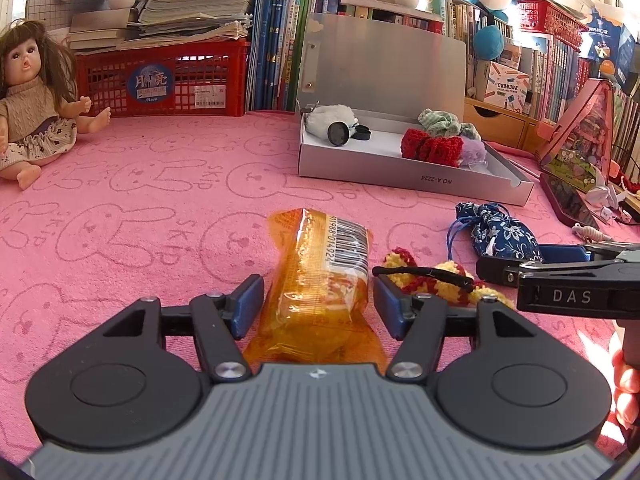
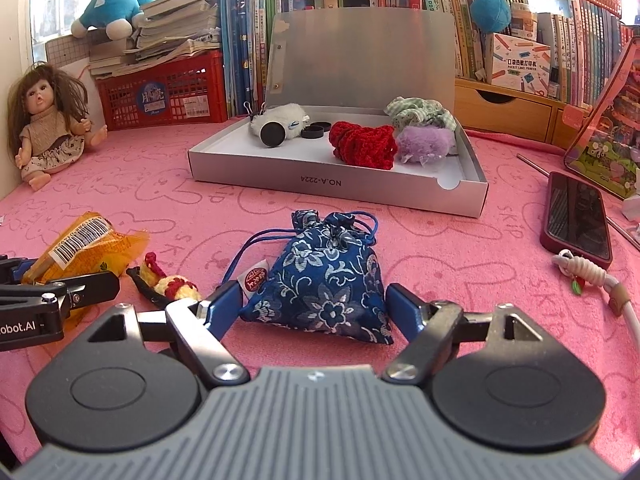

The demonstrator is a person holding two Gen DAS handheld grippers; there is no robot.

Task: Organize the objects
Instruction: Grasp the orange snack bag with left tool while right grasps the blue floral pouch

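Note:
My left gripper point(image 1: 318, 292) is open, its jaws standing either side of an orange snack packet point(image 1: 320, 280) that lies on the pink cloth. A yellow and red knitted hair clip point(image 1: 436, 278) lies just right of it. My right gripper point(image 2: 314, 302) is open around a blue floral drawstring pouch point(image 2: 324, 280). The packet point(image 2: 84, 246) and the clip point(image 2: 168, 282) also show at the left of the right wrist view. An open grey box point(image 2: 336, 184) behind holds a red knitted piece point(image 2: 364, 144), a purple fluffy item point(image 2: 426, 140), a green scrunchie and a white plush item.
A doll point(image 1: 36, 108) sits at the far left. A red crate point(image 1: 164, 80) with stacked books and rows of books line the back. A phone in a red case point(image 2: 576, 216) with a strap lies at the right. A pink-framed toy box point(image 1: 580, 132) stands at the far right.

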